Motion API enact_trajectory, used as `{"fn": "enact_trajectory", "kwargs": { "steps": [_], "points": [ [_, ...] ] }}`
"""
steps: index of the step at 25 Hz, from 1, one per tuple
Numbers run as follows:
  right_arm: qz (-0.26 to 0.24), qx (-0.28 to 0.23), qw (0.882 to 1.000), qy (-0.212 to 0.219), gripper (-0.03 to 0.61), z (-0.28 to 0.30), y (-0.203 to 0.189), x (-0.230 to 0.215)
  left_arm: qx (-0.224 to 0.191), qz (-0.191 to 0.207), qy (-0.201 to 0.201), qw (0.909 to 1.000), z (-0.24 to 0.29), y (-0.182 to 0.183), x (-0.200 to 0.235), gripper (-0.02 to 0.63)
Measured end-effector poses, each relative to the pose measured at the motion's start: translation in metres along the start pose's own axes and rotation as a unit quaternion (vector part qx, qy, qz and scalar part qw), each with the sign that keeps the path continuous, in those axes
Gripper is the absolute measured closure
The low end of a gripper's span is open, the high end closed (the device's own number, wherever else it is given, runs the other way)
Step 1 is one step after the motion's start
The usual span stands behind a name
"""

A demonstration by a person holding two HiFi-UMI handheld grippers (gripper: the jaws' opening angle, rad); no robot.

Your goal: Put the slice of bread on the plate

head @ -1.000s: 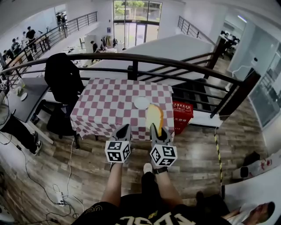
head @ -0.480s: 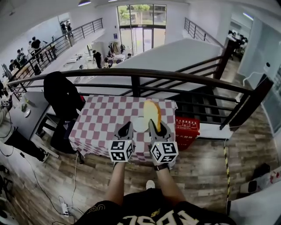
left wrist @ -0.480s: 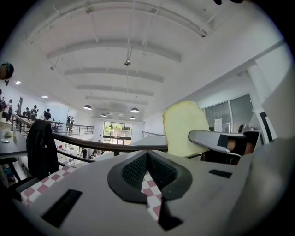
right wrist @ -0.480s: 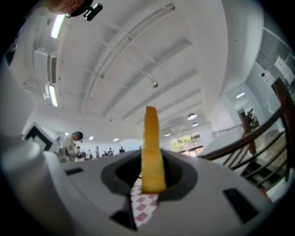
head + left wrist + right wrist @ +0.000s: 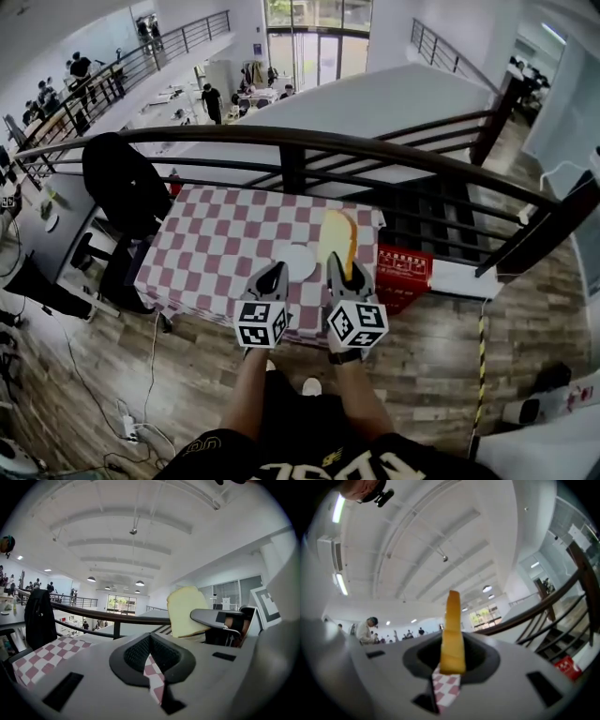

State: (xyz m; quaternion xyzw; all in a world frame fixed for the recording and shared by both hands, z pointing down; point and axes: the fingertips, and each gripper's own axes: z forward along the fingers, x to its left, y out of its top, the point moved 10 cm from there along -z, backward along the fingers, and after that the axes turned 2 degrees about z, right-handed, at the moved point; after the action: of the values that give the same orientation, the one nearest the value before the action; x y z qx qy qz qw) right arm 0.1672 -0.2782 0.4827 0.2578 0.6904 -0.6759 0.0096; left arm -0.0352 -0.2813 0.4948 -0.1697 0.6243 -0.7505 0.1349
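Note:
A slice of bread stands on edge in my right gripper, which is shut on its lower end. In the right gripper view the bread rises straight up from between the jaws. The left gripper view shows the bread's pale face to the right, held by the right gripper. A white plate lies on the red-and-white checked table, just left of the bread. My left gripper hovers at the table's near edge below the plate, jaws together and holding nothing.
A dark railing runs behind the table, with stairs beyond it on the right. A black jacket hangs over a chair at the table's left end. A red crate sits on the floor by the right end. Cables trail over the floor at left.
Both grippers have moved forward from the floor side to the table's near edge. The bread now hangs over the cloth just right of the plate.

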Motion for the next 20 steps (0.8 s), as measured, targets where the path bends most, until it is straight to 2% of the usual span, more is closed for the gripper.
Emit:
{"fn": "enact_trajectory", "kwargs": {
  "steps": [4,12,16,20],
  "points": [
    [0.041,0.032,0.999,0.001,0.479,0.021,-0.015,-0.013,0.014,-0.008,0.000,0.9999,0.023,-0.007,0.011,0.595],
    [0.059,0.063,0.996,0.017,0.480,0.085,-0.036,-0.031,0.020,-0.001,-0.020,0.9996,0.085,-0.006,0.046,0.595],
    [0.062,0.089,0.993,0.038,0.480,0.120,-0.047,-0.026,0.030,0.000,-0.011,0.9995,0.106,-0.009,0.069,0.595],
    [0.058,0.103,0.993,0.032,0.480,0.139,-0.062,-0.026,0.039,-0.002,-0.005,0.9992,0.118,-0.015,0.087,0.595]
  ]
}}
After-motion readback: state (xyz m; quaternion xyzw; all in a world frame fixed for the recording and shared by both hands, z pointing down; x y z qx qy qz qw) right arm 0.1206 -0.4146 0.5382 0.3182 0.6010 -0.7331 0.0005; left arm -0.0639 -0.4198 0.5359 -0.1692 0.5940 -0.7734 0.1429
